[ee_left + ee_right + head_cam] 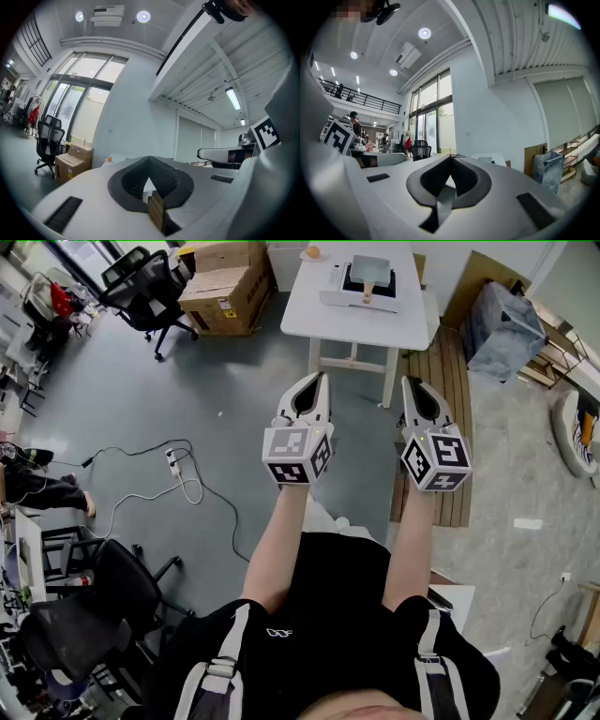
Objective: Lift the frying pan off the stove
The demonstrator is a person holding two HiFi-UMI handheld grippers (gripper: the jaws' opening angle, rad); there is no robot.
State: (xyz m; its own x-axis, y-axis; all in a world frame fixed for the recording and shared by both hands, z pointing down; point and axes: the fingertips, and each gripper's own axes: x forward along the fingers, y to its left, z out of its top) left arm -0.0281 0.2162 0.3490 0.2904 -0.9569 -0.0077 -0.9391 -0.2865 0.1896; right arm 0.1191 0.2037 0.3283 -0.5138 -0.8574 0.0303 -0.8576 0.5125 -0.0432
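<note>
A grey square frying pan (368,271) with a wooden handle (368,293) sits on a white stove (361,292) on the white table (319,315) at the far end of the head view. Both grippers hang in mid-air over the floor, well short of the table, pointing towards it. My left gripper (321,381) is shut with nothing between its jaws, and so is my right gripper (412,383). In the left gripper view the left gripper (150,160) shows its jaws meeting at the tips. The right gripper (451,159) looks the same in its own view.
A small orange thing (313,252) lies on the table's far edge. Cardboard boxes (225,282) and a black office chair (141,287) stand left of the table. A power strip with cables (176,465) lies on the floor. Wooden decking (441,381) and a grey bag (502,320) are on the right.
</note>
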